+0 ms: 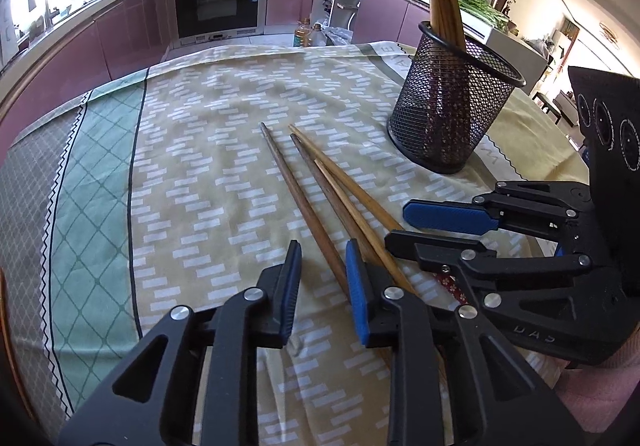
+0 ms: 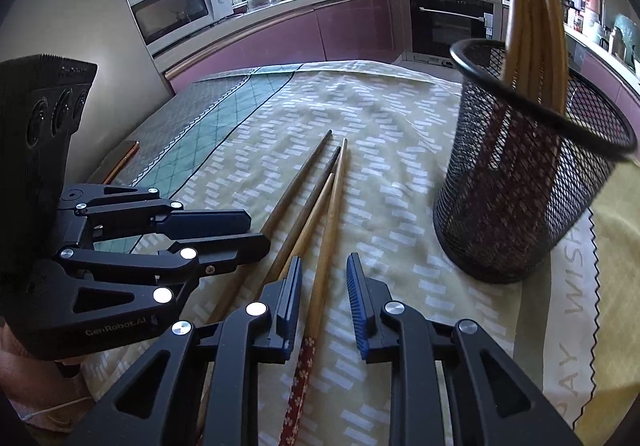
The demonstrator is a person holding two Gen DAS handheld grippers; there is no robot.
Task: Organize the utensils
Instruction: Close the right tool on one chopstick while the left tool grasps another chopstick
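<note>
We judge the job partly done: several chopsticks already stand in the black mesh holder, while four loose chopsticks lie on the tablecloth just beside it. Our left gripper and right gripper both gape, each straddling one chopstick without clamping it. We read "GenRobot.AI" on the left gripper and "WISH" on the cloth.

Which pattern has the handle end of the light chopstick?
Dark red with small pale flowers, best in the right wrist view.
</note>
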